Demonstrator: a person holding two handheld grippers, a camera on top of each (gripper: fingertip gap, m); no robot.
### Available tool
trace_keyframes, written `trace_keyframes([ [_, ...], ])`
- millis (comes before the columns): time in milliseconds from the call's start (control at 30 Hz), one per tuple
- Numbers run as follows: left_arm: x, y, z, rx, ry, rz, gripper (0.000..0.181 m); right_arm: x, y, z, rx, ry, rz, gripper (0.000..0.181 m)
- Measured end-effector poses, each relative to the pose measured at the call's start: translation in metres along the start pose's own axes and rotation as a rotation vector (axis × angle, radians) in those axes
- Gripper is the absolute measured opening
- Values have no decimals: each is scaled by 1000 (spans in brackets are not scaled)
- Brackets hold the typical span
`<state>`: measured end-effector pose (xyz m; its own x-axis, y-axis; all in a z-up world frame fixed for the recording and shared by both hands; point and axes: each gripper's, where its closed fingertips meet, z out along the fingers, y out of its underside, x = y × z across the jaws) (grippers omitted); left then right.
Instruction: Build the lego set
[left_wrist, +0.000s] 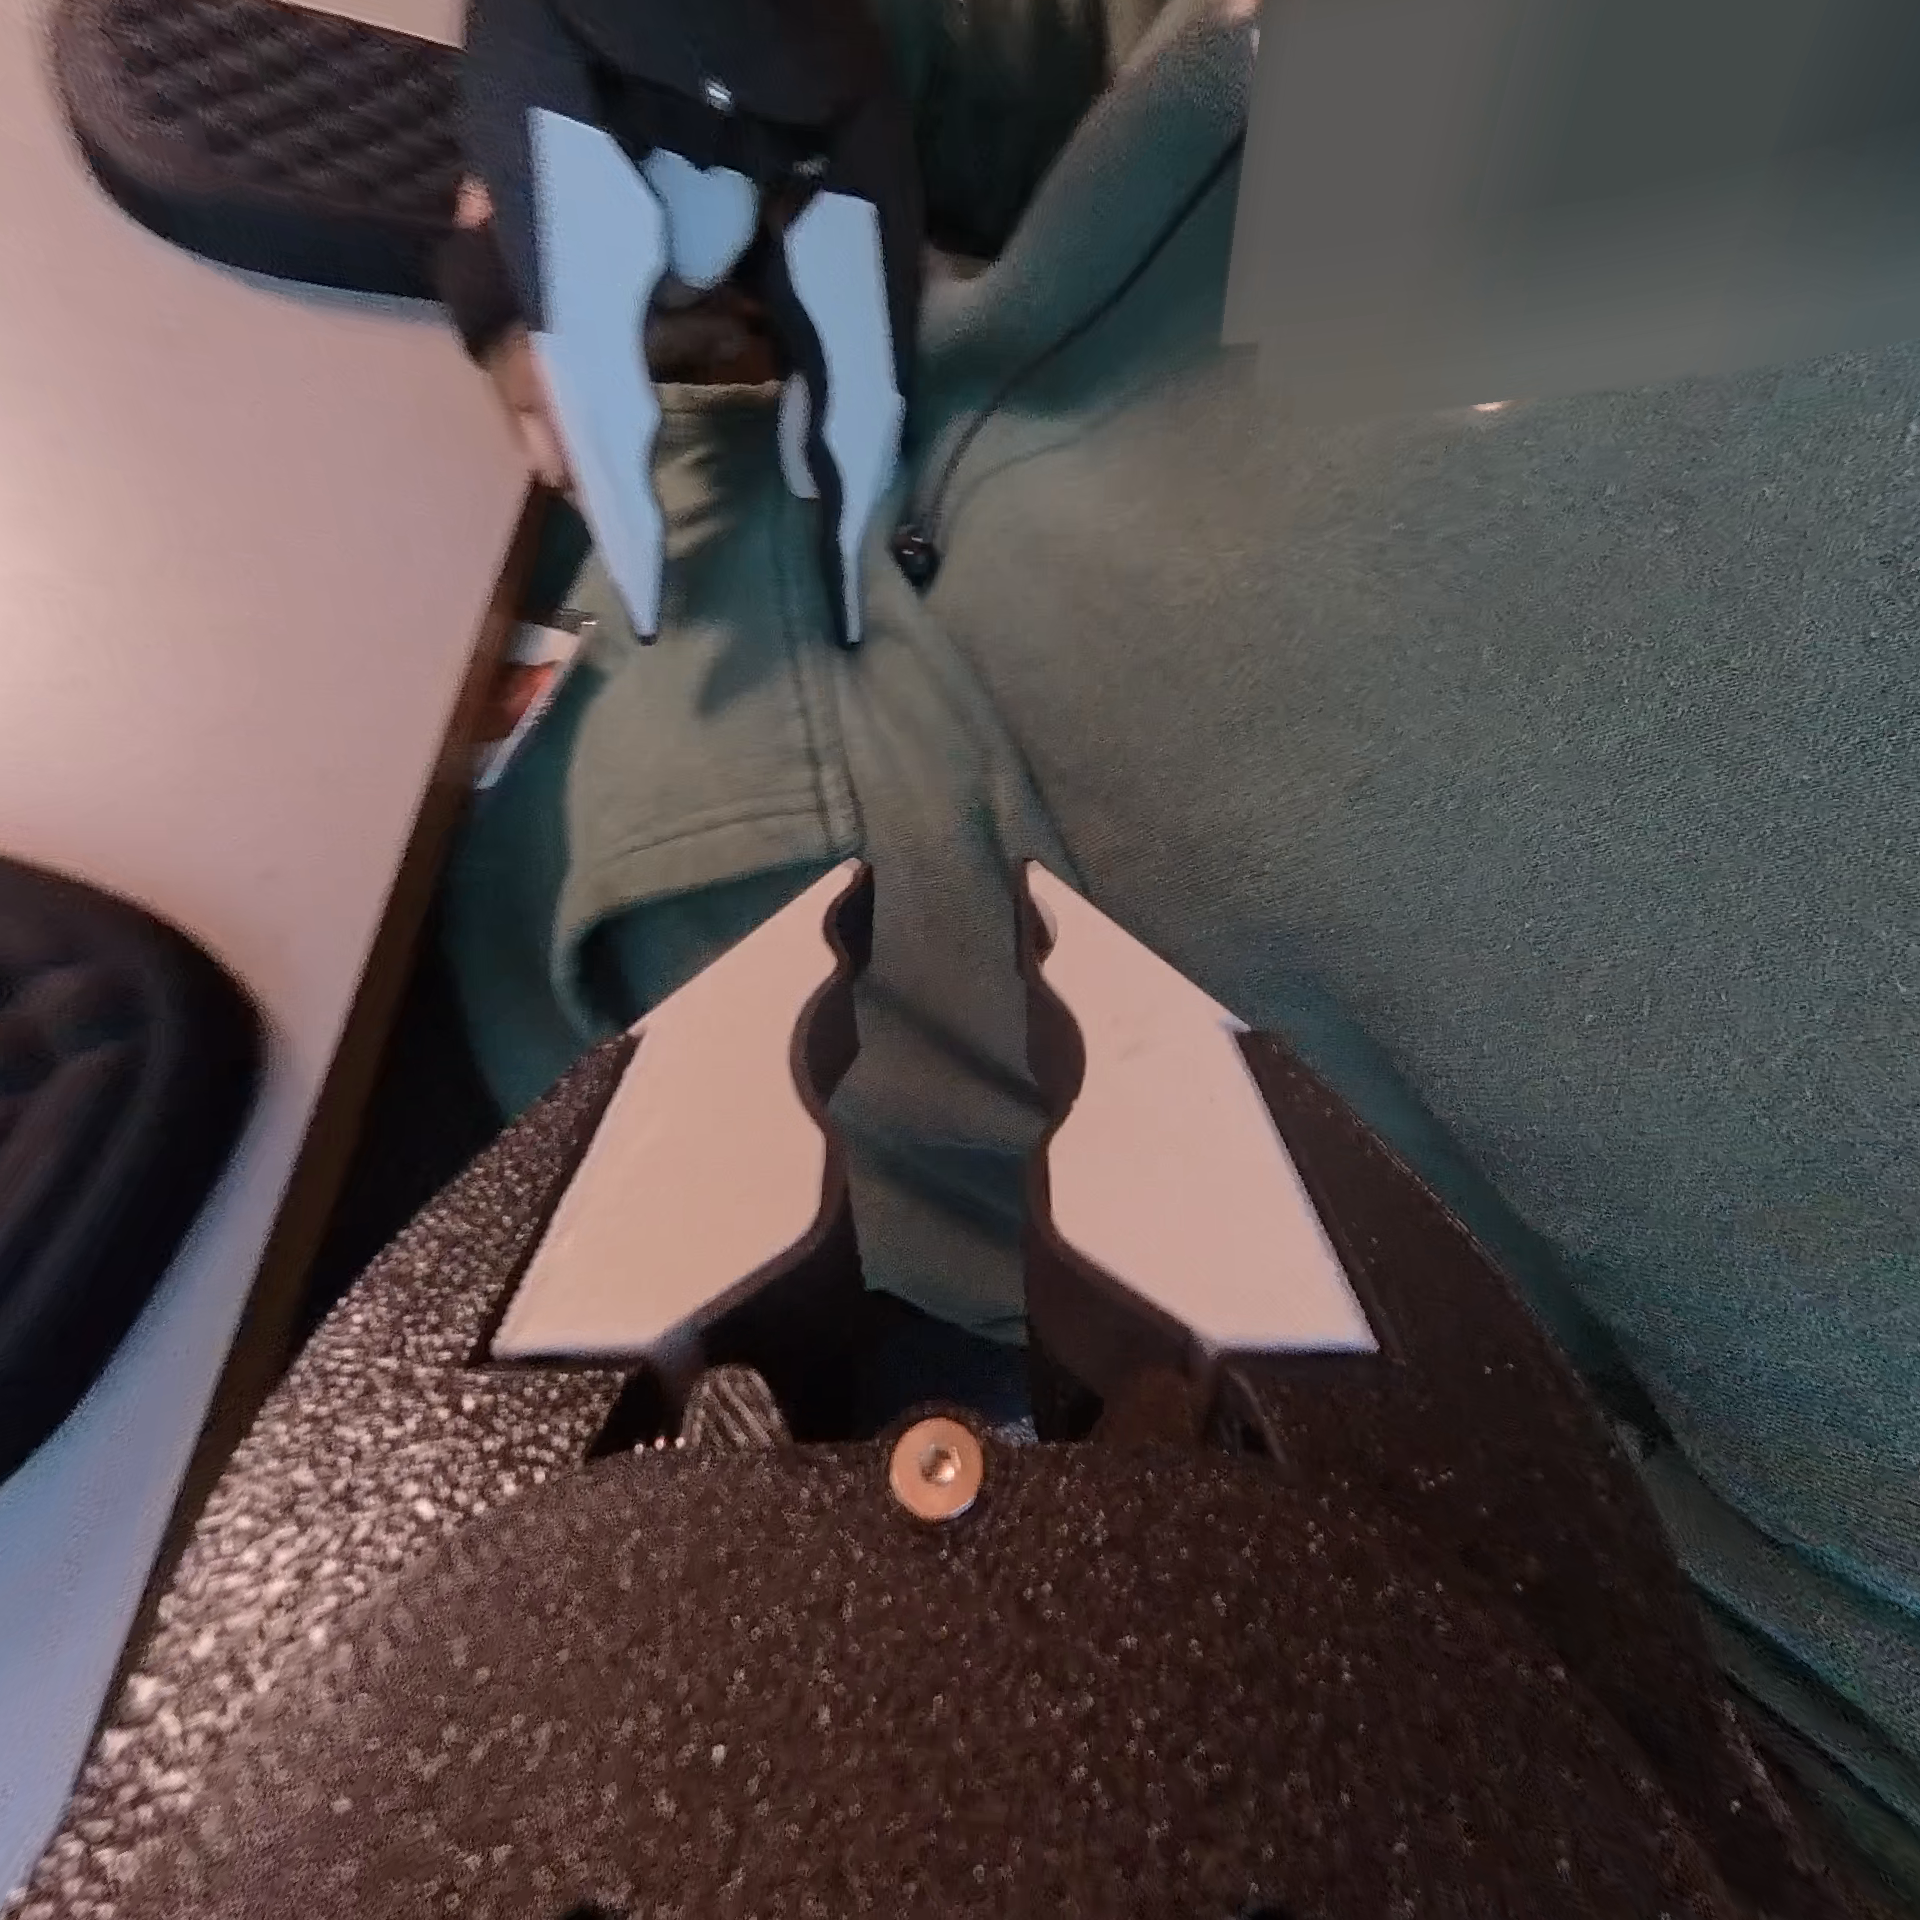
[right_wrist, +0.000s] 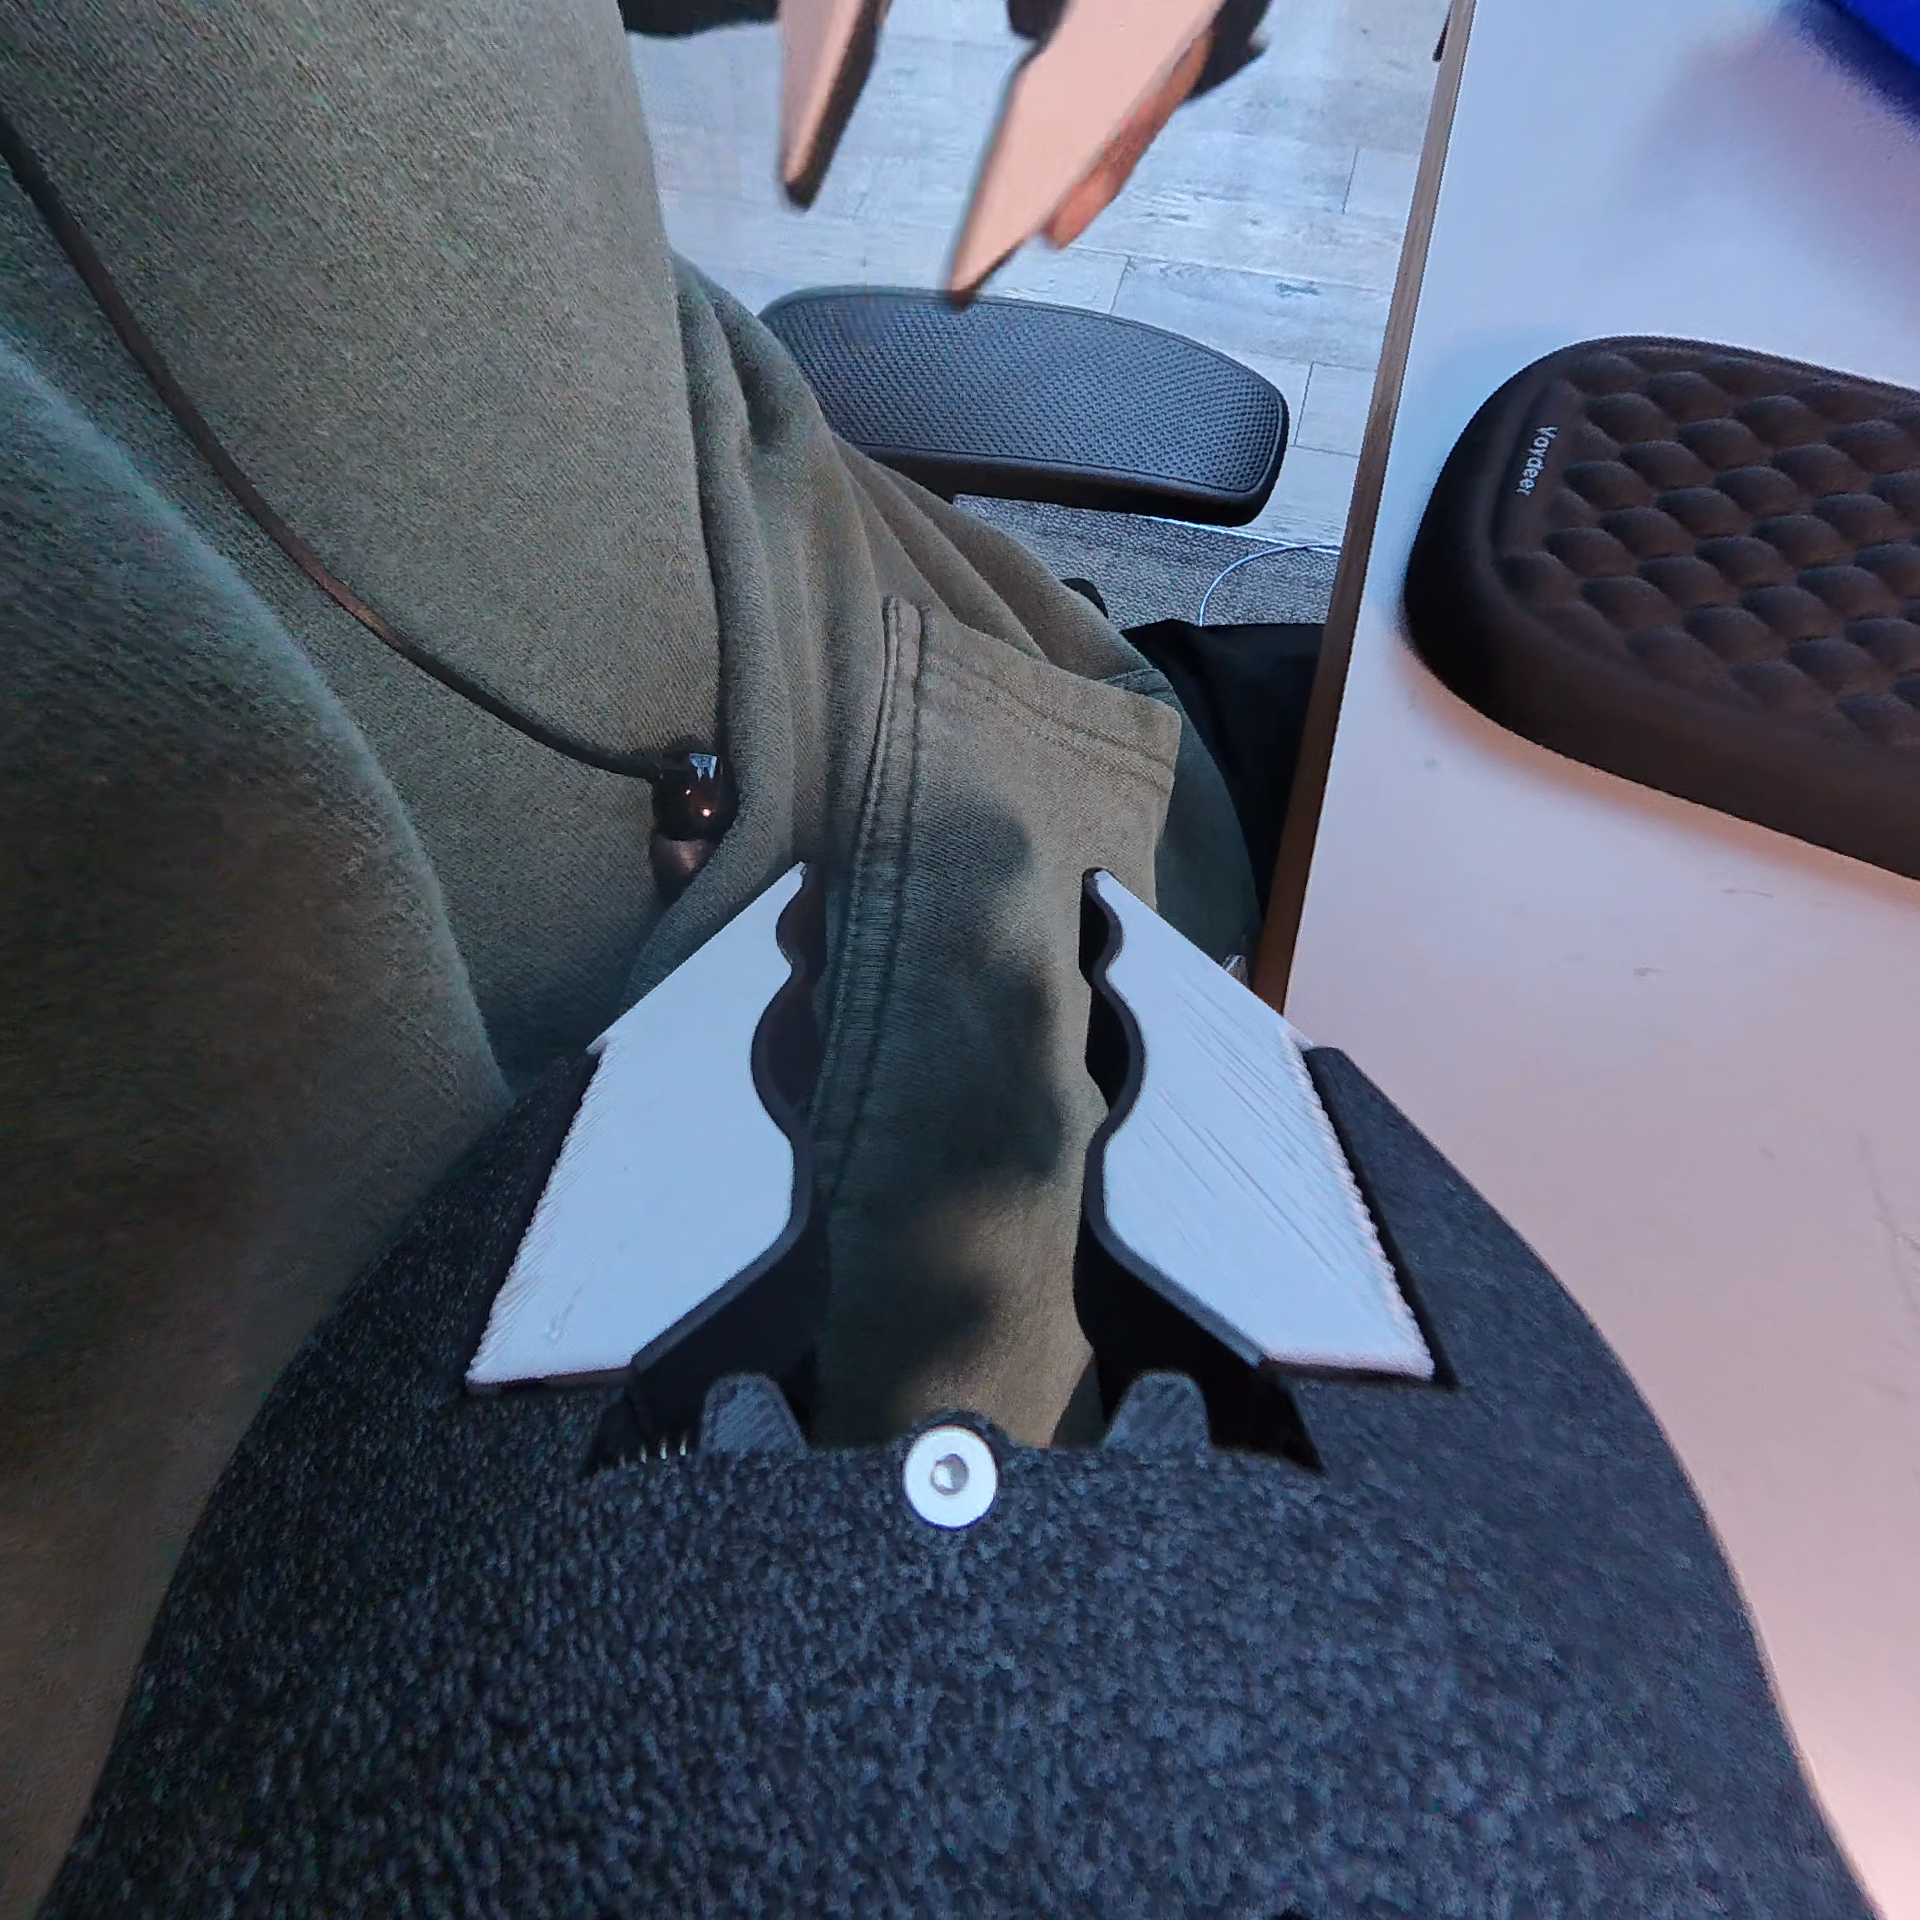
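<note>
No lego pieces show in either view. My left gripper (left_wrist: 945, 868) is open and empty, pointing at the person's green hooded sweatshirt (left_wrist: 1455, 727) beside the table edge. My right gripper (right_wrist: 945, 883) is open and empty, also pointing at the sweatshirt (right_wrist: 312, 468). Each gripper shows in the other's view: the right one hangs at the top of the left wrist view (left_wrist: 748, 634), and the left one at the top of the right wrist view (right_wrist: 883, 239), blurred. The two face each other in front of the person's torso, off the table.
The white table (left_wrist: 208, 571) lies to the left in the left wrist view and to the right in the right wrist view (right_wrist: 1610, 1143). Black padded wrist rests (right_wrist: 1683, 603) (left_wrist: 270, 156) lie on it. A black chair armrest (right_wrist: 1039, 395) stands over the grey floor. Some 12 cm of space lies between my two pairs of fingers.
</note>
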<state>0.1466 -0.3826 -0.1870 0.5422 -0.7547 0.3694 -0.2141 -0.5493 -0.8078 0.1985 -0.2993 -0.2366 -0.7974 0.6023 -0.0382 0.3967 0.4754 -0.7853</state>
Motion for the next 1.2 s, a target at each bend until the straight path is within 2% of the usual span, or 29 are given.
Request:
trace_keyframes([
  [100,-20,-2,-27,31,-159,-17,33,0,0,-1,0,8,-2,47],
  [233,-43,11,-37,-1,-299,-46,41,4,0,0,-5,10,14,54],
  [500,-70,59,-6,-135,-353,-127,47,7,-1,-3,1,13,54,58],
  [733,-85,59,-21,-73,-491,-121,47,8,-5,-12,26,60,74,61],
  [867,-81,60,-27,-64,-535,-139,49,6,-6,-15,50,79,95,63],
  [967,-72,73,-18,-117,-533,-171,43,-8,-5,-11,39,46,114,62],
  [1067,-59,94,4,-224,-512,-176,42,-42,-1,3,-5,-39,123,61],
  [1100,-53,100,11,-258,-506,-167,42,-55,0,9,-15,-65,126,57],
  [1200,-25,111,33,-289,-423,-157,43,-98,-4,21,-3,-142,147,30],
])
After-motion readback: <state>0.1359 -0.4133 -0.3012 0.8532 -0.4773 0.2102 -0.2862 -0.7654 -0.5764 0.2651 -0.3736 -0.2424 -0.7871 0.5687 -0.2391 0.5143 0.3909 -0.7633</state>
